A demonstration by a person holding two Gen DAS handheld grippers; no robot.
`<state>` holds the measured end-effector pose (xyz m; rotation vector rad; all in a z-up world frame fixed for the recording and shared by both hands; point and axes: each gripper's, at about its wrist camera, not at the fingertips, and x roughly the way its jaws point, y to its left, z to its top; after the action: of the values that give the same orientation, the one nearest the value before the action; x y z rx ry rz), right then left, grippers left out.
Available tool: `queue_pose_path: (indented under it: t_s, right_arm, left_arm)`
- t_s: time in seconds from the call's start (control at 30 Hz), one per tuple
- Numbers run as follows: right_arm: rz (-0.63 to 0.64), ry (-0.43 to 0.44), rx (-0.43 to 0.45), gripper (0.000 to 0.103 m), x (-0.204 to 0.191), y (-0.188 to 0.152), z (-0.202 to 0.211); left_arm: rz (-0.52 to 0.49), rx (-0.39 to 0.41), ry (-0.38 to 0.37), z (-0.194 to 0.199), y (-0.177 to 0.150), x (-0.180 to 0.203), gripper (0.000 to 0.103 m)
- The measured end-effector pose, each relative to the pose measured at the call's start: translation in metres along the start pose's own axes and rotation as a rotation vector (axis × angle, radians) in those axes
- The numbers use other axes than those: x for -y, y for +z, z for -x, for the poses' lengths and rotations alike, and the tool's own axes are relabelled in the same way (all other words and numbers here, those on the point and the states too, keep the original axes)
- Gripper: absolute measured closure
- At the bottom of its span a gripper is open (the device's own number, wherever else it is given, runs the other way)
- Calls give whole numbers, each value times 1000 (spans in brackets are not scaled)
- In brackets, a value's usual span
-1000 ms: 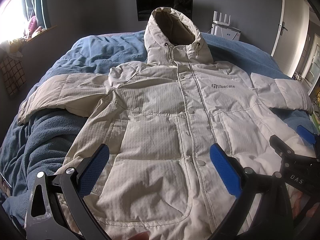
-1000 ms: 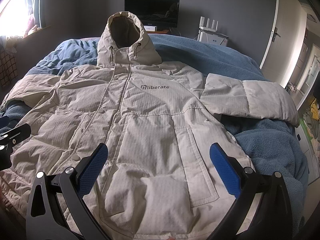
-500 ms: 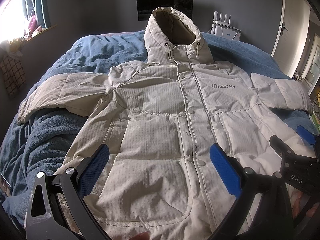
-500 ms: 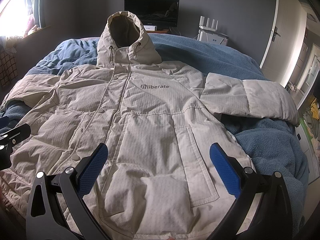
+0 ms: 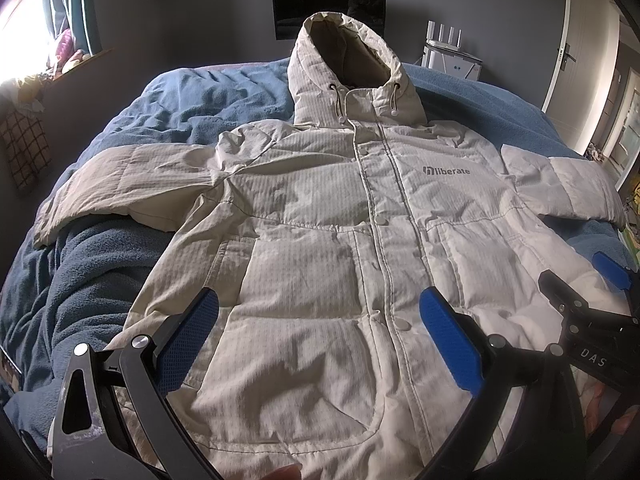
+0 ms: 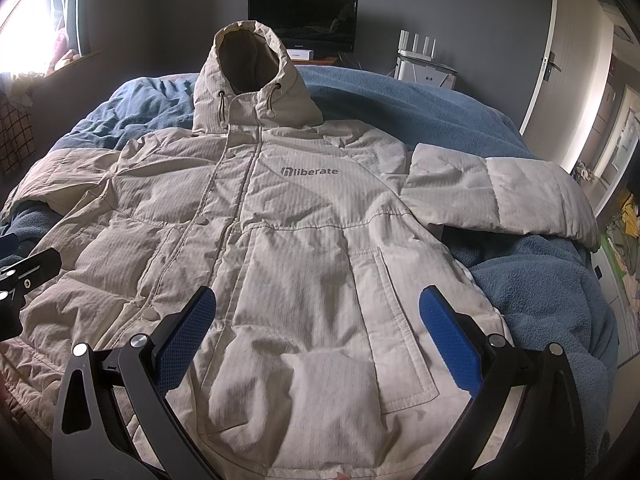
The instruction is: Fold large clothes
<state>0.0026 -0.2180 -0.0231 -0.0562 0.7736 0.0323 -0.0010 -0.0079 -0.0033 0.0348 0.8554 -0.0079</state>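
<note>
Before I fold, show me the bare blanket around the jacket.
The blanket is bare below the right sleeve, beside the jacket hem. More shows under the left sleeve, and left of the hood. The middle of the bed is all jacket.

The jacket (image 6: pixel 304 240) chest reads "liberate"; the right gripper (image 5: pixel 592 300) body shows "DAS".

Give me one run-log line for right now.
stage: pre-fold | jacket: flat, face up, closed, sleeves spread on blue blanket | left gripper: open above hem, empty | right gripper: open above hem, empty
</note>
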Motion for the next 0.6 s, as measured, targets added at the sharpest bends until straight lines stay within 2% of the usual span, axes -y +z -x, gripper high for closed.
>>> queue_pose_path:
  t_s: [0.4,0.53,0.6]
  right_arm:
    - [-39,-11,1,6,10,-1,-2]
    - [-104,12,-10,6,31,9,-1]
    - [-149,27,-30,6,47,20,-1]
  left_arm:
    - [6,1,-14,3,0,1,6]
    - [-3,-5,-32,2,-4,-3,6]
    - [-44,-5,2,3,3,-5,6]
